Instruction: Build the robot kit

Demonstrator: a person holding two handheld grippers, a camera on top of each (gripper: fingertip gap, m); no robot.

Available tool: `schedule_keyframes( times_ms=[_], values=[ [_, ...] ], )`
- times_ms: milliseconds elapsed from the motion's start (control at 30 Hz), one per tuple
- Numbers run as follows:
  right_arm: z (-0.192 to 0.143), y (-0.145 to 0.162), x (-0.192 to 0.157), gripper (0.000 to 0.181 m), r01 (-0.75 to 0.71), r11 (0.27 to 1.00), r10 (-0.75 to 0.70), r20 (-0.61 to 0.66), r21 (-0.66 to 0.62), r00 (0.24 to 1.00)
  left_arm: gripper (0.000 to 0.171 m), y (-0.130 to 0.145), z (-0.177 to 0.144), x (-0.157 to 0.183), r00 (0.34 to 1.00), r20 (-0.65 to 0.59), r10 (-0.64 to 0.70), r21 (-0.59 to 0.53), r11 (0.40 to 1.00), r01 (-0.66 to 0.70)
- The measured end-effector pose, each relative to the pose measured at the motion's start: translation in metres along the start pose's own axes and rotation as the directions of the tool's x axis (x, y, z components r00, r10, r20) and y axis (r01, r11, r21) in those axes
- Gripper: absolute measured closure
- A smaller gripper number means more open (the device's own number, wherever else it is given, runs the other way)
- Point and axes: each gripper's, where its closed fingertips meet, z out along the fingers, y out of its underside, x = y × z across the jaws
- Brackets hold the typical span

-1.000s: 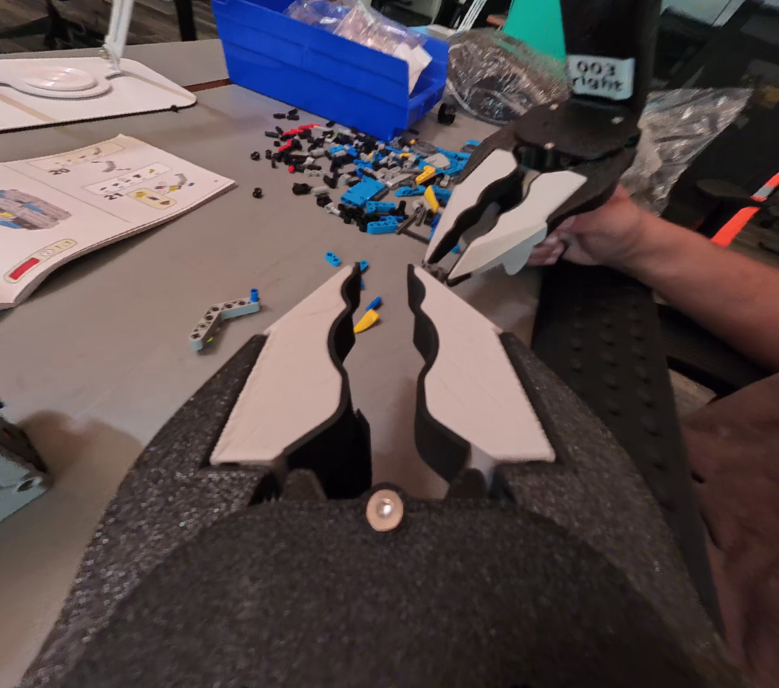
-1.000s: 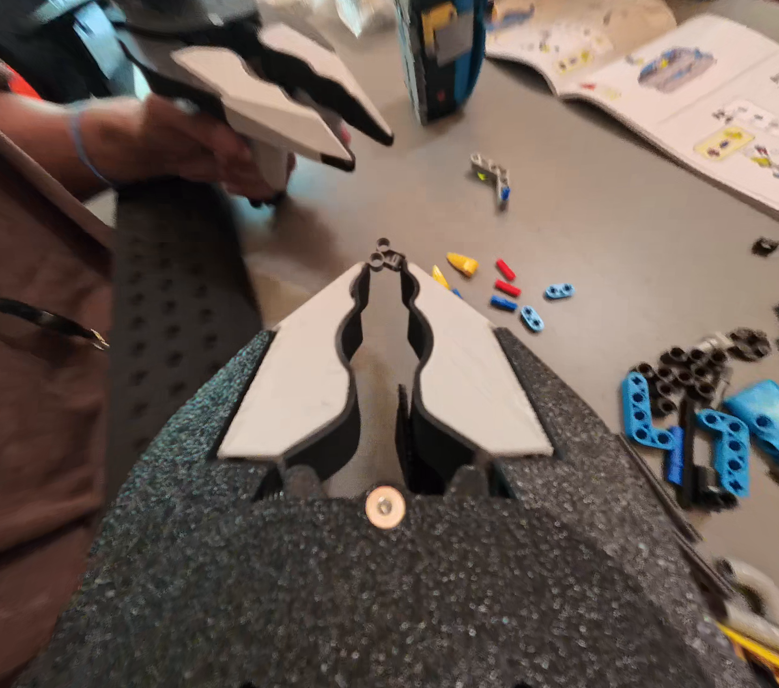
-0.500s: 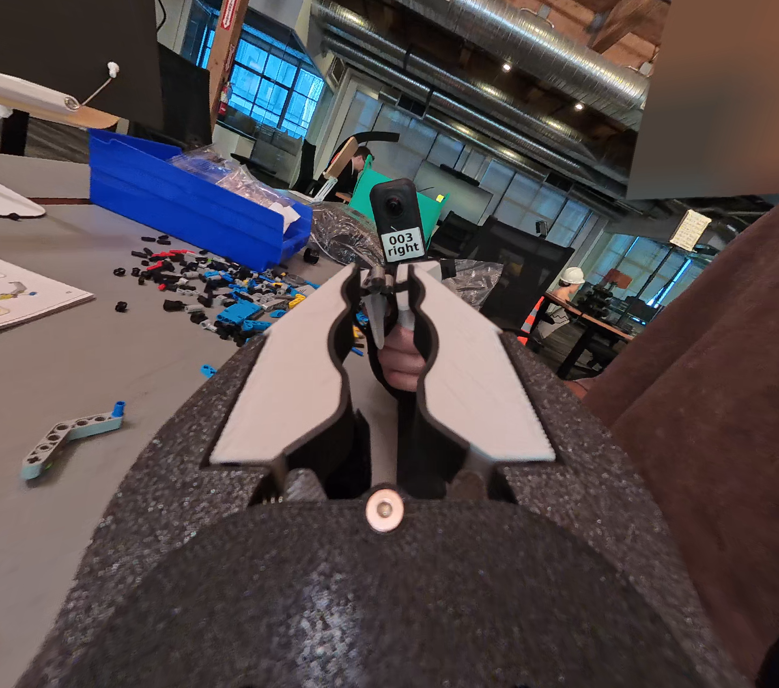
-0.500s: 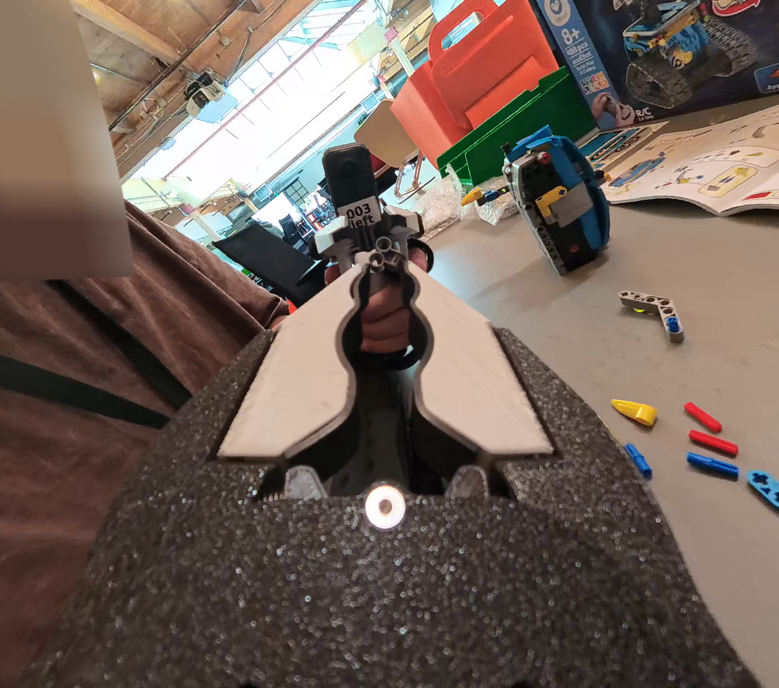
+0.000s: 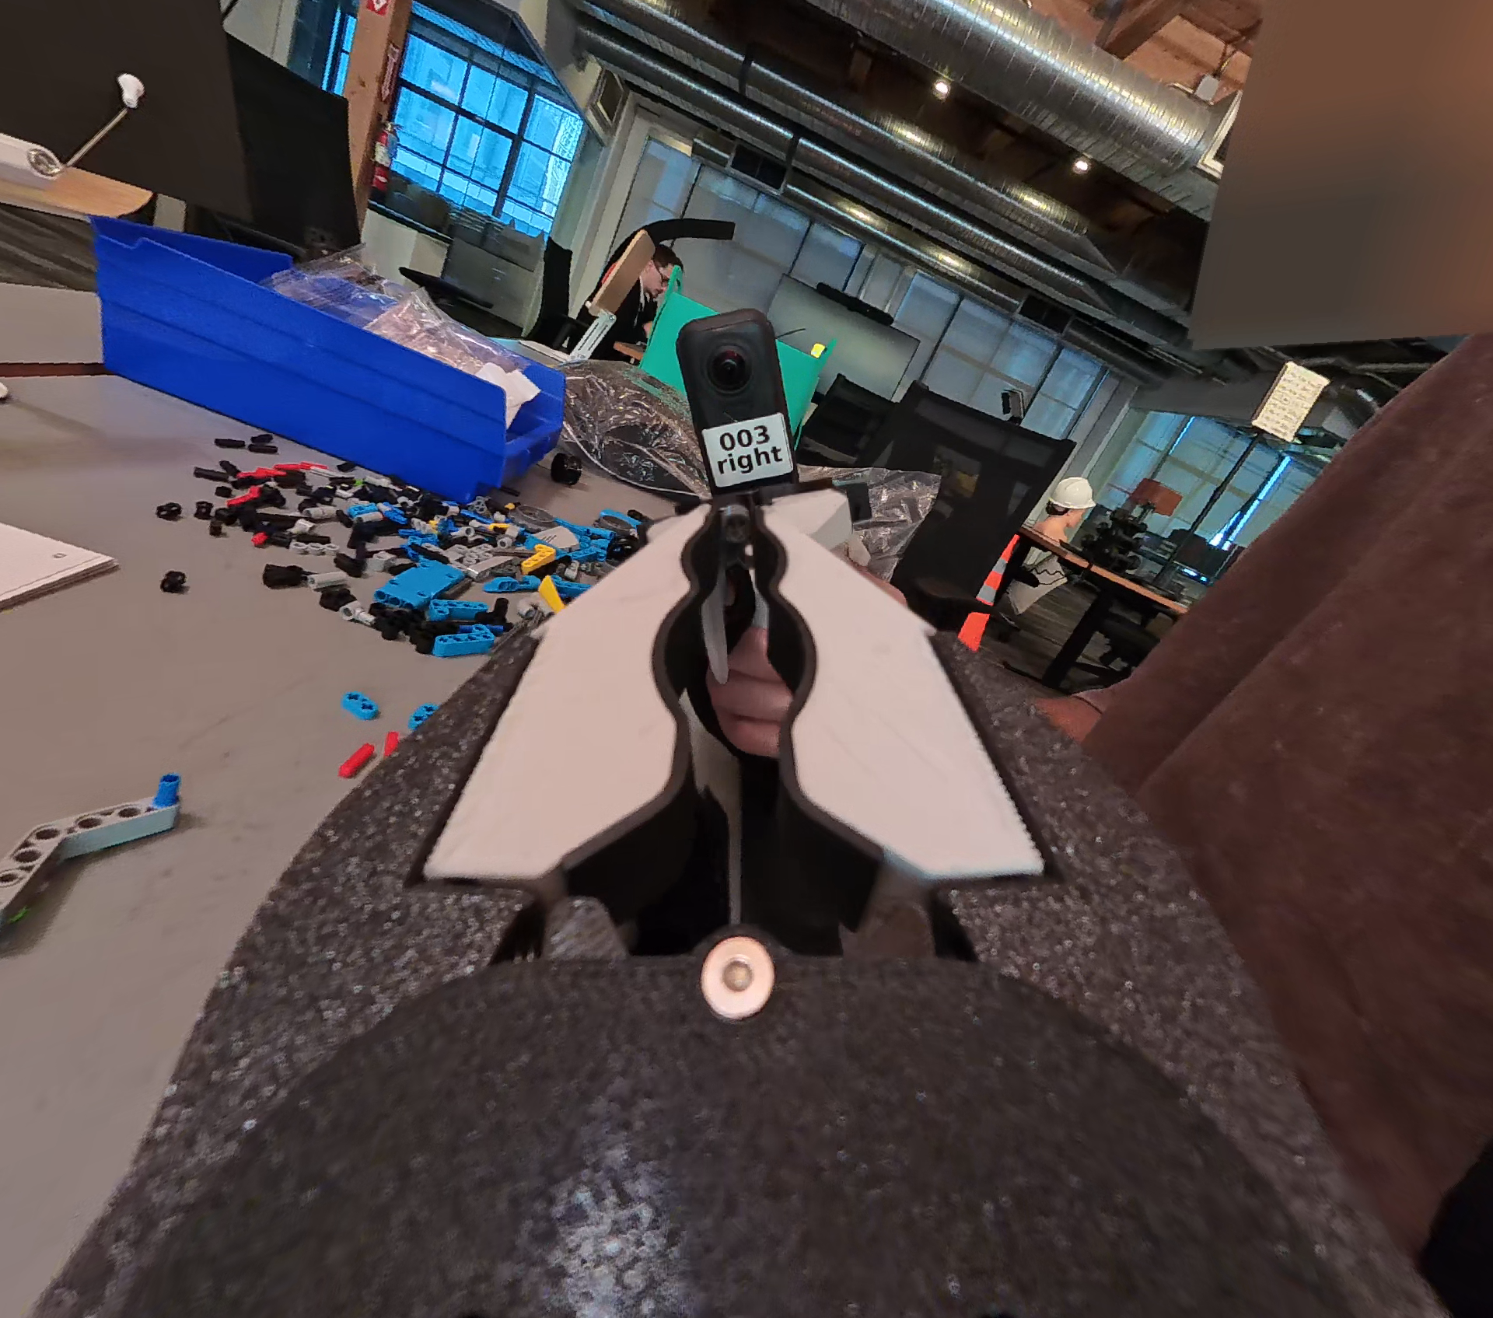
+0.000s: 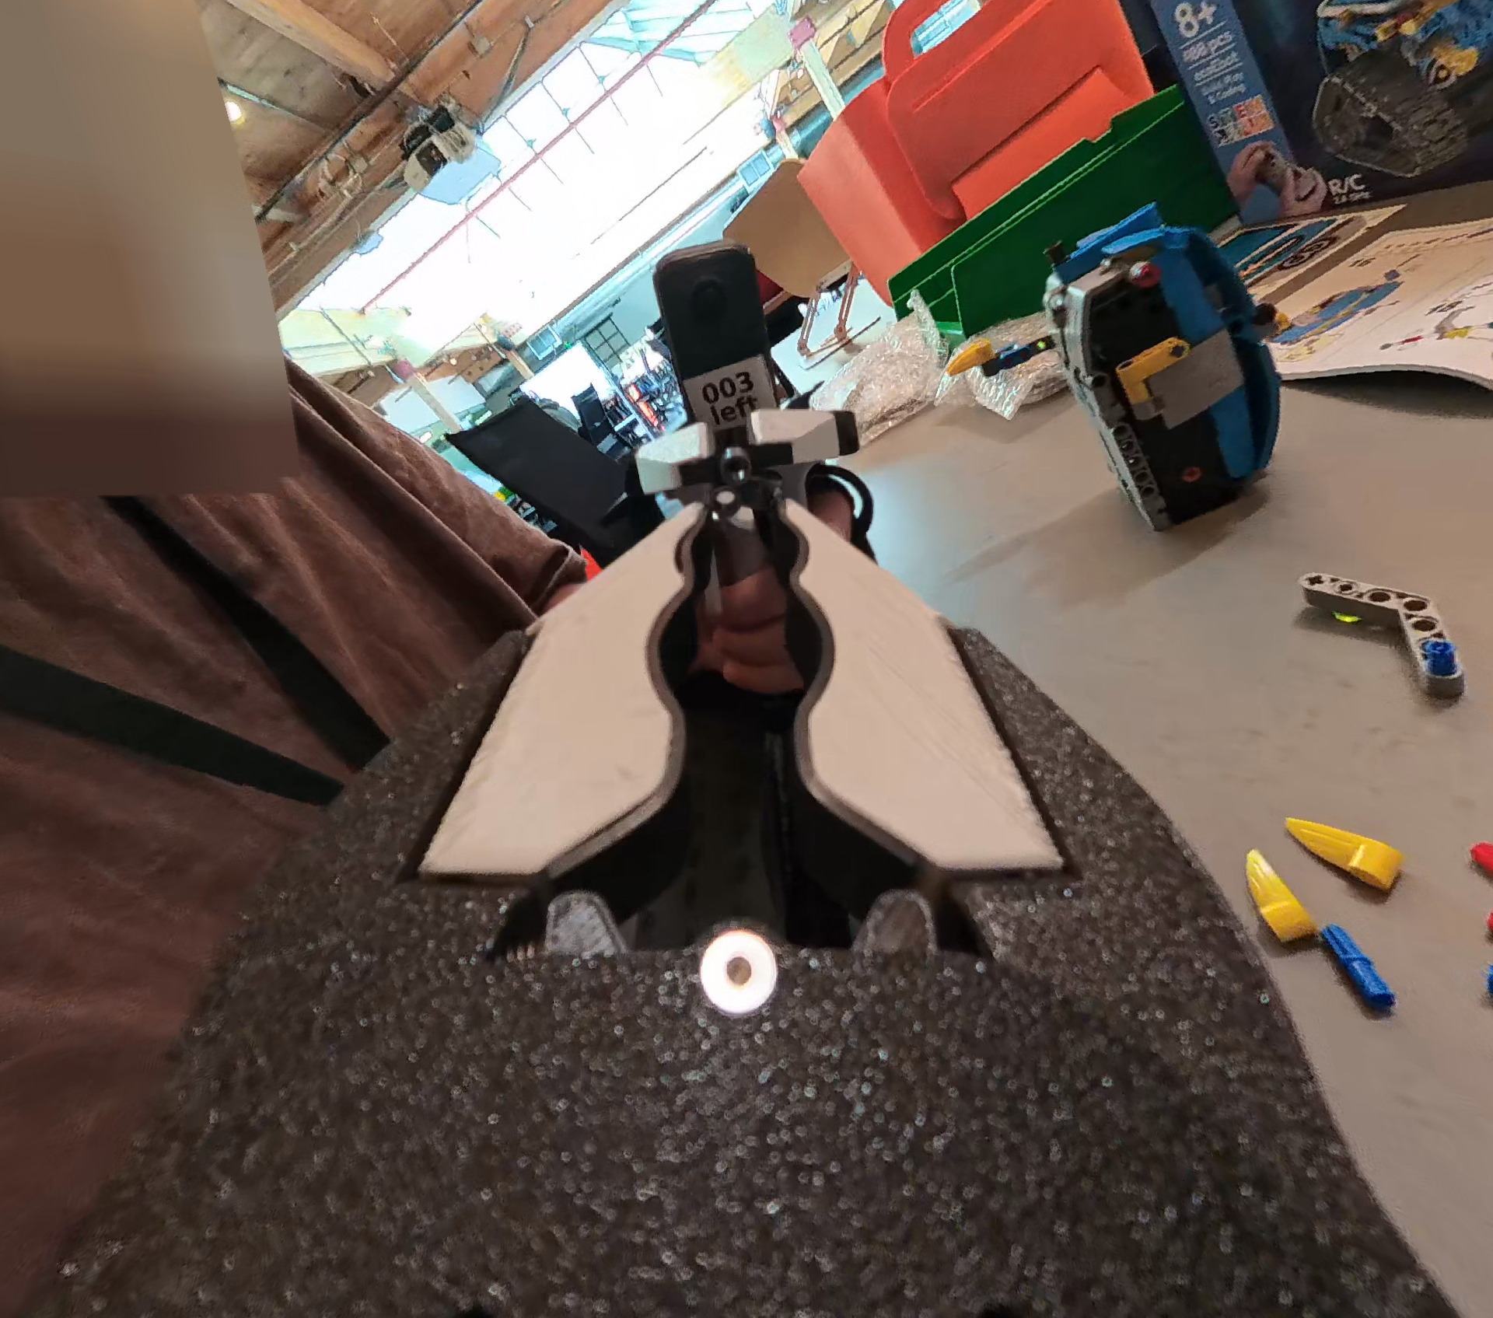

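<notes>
Above the grey table (image 5: 161, 673), the two grippers meet nose to nose. The right gripper (image 6: 733, 512) has its jaws drawn almost together, and a small dark grey connector (image 6: 729, 483) with round holes is pinched at its very tips. The left gripper (image 5: 735, 516) faces it with its jaws just as narrow. Its white finger ends sit on either side of the connector's far end, but I cannot tell from here whether they actually press on it or only bracket it.

With so little plastic between the pads, it looks to me as if the grip depends on an even squeeze and on the two noses staying square to each other. A twist from either hand could flick the connector out.

Below on the table, well clear of both grippers, lie:
- a grey angled beam (image 6: 1373, 613) with a blue pin
- two yellow wedge pieces (image 6: 1345, 851)
- a half-built blue and black model (image 6: 1163, 390)
- an open instruction booklet (image 6: 1373, 310)
- a scatter of loose bricks (image 5: 420, 552) in front of a blue bin (image 5: 307, 358)
</notes>
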Motion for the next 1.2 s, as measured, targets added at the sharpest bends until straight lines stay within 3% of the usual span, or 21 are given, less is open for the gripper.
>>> schedule_keyframes(
  times_ms=[400, 633, 767, 967, 1067, 1200],
  values=[
    [-0.005, 0.010, 0.005, 0.167, 0.070, 0.994, -0.075, -0.061, -0.081, 0.995, 0.165, 0.013, -0.002, -0.001, 0.999, -0.025, -0.025, -0.113, 0.993, 0.022],
    [-0.020, -0.001, 0.013, 0.157, 0.136, 0.990, -0.140, -0.136, -0.038, 0.981, 0.165, -0.004, -0.012, -0.017, 0.998, 0.036, -0.055, -0.028, 0.998, 0.056],
    [-0.035, -0.012, 0.025, 0.158, 0.296, 0.954, -0.298, -0.310, -0.052, 0.903, 0.164, -0.006, -0.019, -0.033, 0.991, 0.128, -0.044, -0.023, 0.999, 0.048],
    [-0.051, -0.011, 0.042, 0.162, 0.490, 0.849, -0.522, -0.468, -0.201, 0.713, 0.165, 0.006, -0.018, -0.039, 0.974, 0.210, 0.085, -0.119, 0.991, -0.061],
    [-0.051, -0.009, 0.048, 0.162, 0.525, 0.820, -0.564, -0.474, -0.228, 0.676, 0.165, 0.006, -0.016, -0.036, 0.973, 0.200, 0.111, -0.125, 0.988, -0.087],
    [-0.053, -0.006, 0.063, 0.156, 0.458, 0.855, -0.516, -0.497, -0.244, 0.698, 0.165, 0.004, -0.017, -0.036, 0.980, 0.183, 0.077, -0.108, 0.992, -0.058]
  ],
)
